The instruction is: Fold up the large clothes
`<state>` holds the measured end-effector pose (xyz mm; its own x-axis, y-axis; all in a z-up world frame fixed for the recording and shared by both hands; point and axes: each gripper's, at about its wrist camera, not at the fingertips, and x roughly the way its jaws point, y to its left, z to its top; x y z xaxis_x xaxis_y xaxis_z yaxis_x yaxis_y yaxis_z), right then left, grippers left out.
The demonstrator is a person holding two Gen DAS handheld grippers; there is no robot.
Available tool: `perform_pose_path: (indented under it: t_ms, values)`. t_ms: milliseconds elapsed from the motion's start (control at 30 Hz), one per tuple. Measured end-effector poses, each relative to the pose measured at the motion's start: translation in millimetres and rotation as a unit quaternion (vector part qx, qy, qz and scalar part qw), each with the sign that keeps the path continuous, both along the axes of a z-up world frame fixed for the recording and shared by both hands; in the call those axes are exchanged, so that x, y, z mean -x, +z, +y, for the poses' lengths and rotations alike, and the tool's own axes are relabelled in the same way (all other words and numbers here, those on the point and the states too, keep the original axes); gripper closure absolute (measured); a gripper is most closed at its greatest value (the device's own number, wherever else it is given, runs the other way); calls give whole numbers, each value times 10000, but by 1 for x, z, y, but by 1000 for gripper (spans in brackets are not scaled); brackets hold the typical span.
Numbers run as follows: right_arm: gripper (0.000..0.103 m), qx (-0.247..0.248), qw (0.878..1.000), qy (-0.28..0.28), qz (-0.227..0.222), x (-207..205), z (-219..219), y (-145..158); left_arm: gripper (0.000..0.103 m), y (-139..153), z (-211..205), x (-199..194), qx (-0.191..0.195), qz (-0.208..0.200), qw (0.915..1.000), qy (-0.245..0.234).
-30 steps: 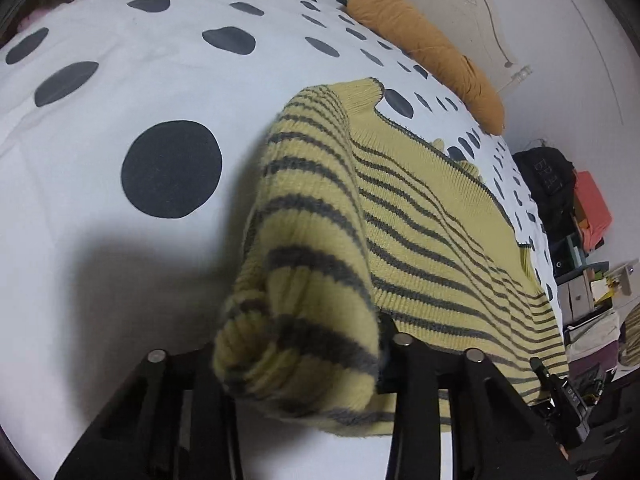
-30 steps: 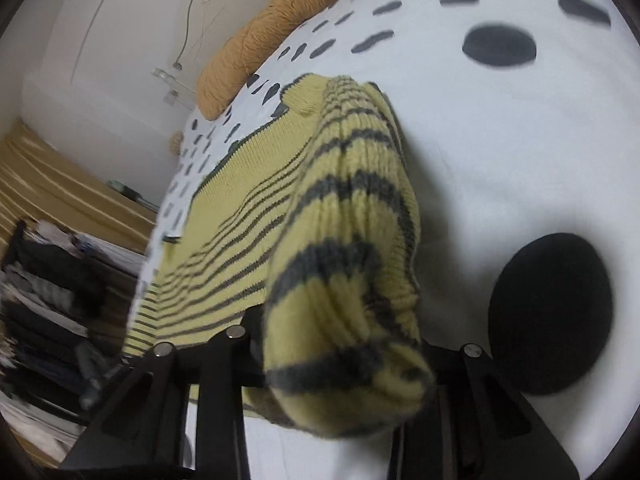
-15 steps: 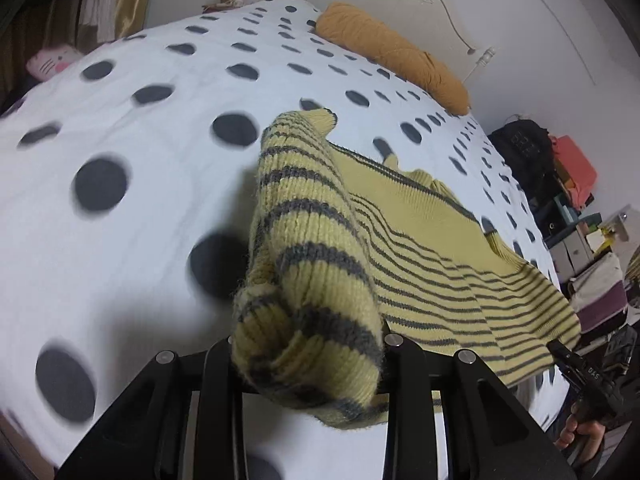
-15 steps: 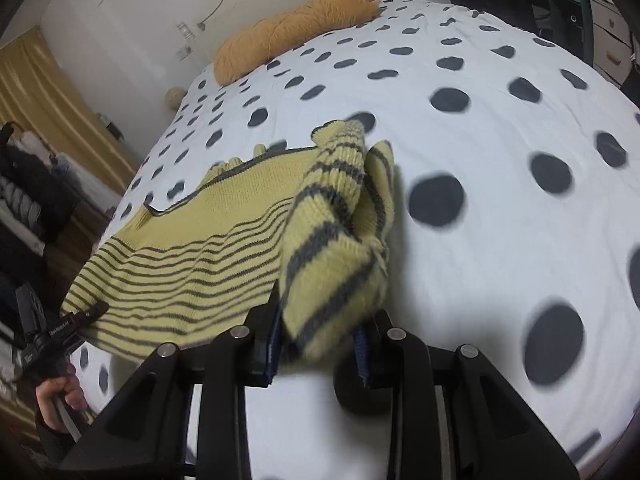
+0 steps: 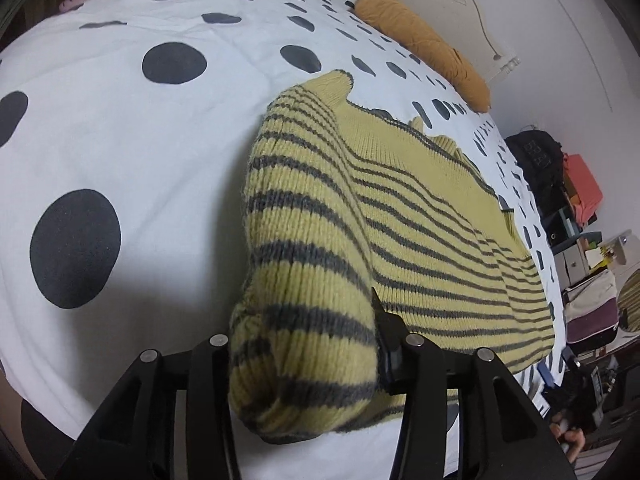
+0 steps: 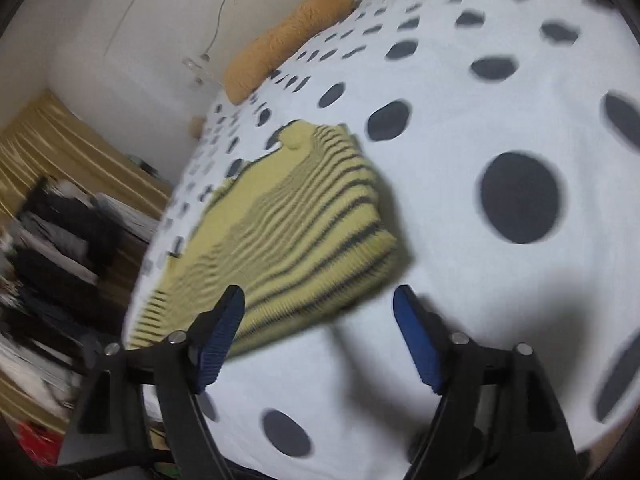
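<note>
1. The left wrist camera sits on the left gripper (image 5: 304,344). It looks forward and down, very close to the yellow striped sweater (image 5: 420,232).
2. The right wrist camera sits on the right gripper (image 6: 320,300). It looks down from a little farther back.
3. Both views show the sweater, the spotty bed cover (image 6: 480,100) and the orange pillow (image 5: 424,44).

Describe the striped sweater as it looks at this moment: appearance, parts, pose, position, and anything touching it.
The sweater is a chunky ribbed knit, mustard yellow with dark grey stripes and a plain yellow yoke at the neckline. It lies on the polka-dot bedspread, with a striped part folded over onto the body. In the left wrist view, the left gripper has a thick striped roll of knit between its fingers as its jaws are opening. The right gripper is opening too, with nothing between its fingers; that side's folded edge rests on the bed.
</note>
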<state>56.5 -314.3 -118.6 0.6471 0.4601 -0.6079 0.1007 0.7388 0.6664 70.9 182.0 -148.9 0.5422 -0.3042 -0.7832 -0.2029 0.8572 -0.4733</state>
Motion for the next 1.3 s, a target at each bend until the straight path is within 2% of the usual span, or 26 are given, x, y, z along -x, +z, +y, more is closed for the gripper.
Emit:
perform_pose_path:
  t_ms: [100, 167, 200, 233, 267, 300, 333, 400, 433, 500, 667, 733, 800, 933, 1000, 1033, 1067, 1133, 1200, 1233, 1267, 1300]
  values:
    - [24, -689, 9972, -48, 284, -27, 5, -25, 54, -1, -1, -4, 39, -5, 10000, 6]
    - [25, -1146, 9930, 26, 276, -38, 11, -35, 54, 0, -5, -5, -12, -8, 10000, 9]
    - [33, -1264, 9918, 66, 202, -44, 14, -38, 53, 0, -5, -5, -38, -15, 10000, 6]
    - [42, -1189, 9927, 80, 189, -49, 18, -39, 53, 0, -6, -7, -46, -17, 10000, 8]
    - [66, -1016, 9945, 53, 241, -52, 20, -39, 53, 0, -6, -6, -36, -23, 10000, 14]
    - [71, -830, 9962, 6, 255, -53, 21, -38, 53, 0, -6, -6, -21, -28, 10000, 13]
    - [72, -480, 9985, -44, 269, -53, 24, -33, 52, 1, -5, -6, -13, -37, 10000, 16]
    - [74, 432, 9989, -42, 152, -49, 40, -15, 52, 3, -5, -5, -64, -55, 10000, 14]
    - [74, 1079, 9942, -30, 1, -46, 54, -1, 52, 5, -4, -5, -97, -82, 9999, 44]
    - [75, 1784, 9837, -26, -223, -39, 76, 19, 52, 8, 1, -3, -157, -132, 9997, 109]
    - [75, 2429, 9690, -73, -440, -20, 95, 46, 51, 23, 22, 1, -512, -332, 9975, 361]
    - [75, 2414, 9698, -150, -324, -2, 96, 48, 51, 27, 31, 2, -567, -373, 9970, 370]
    - [75, 2192, 9752, -257, -165, 16, 91, 43, 51, 26, 34, 3, -534, -367, 9974, 324]
    - [72, 1575, 9861, -392, 344, 39, 73, -3, 52, 25, 29, 4, -638, -368, 9970, 225]
    - [57, 980, 9928, -514, 464, 42, 58, -20, 52, 31, 24, 4, -671, -349, 9970, 165]
    - [54, 712, 9941, -606, 558, 45, 49, -19, 52, 37, 20, 5, -735, -366, 9966, 115]
    - [52, 667, 9943, -627, 545, 48, 44, -12, 52, 42, 16, 6, -799, -388, 9960, 85]
    - [51, 1033, 9906, -733, 519, 58, 36, 10, 51, 61, 3, 9, -1006, -525, 9935, -47]
    - [51, 1584, 9827, -866, 421, 66, 33, 37, 42, 80, -14, 9, -1112, -679, 9911, -261]
    - [51, 1874, 9775, -922, 292, 68, 32, 55, 33, 91, -28, 5, -1173, -781, 9890, -440]
    - [51, 2021, 9751, -902, 103, 66, 35, 71, 27, 97, -38, 2, -1221, -846, 9873, -562]
    - [50, 2020, 9762, -783, -128, 61, 39, 84, 26, 104, -55, -6, -1284, -972, 9837, -801]
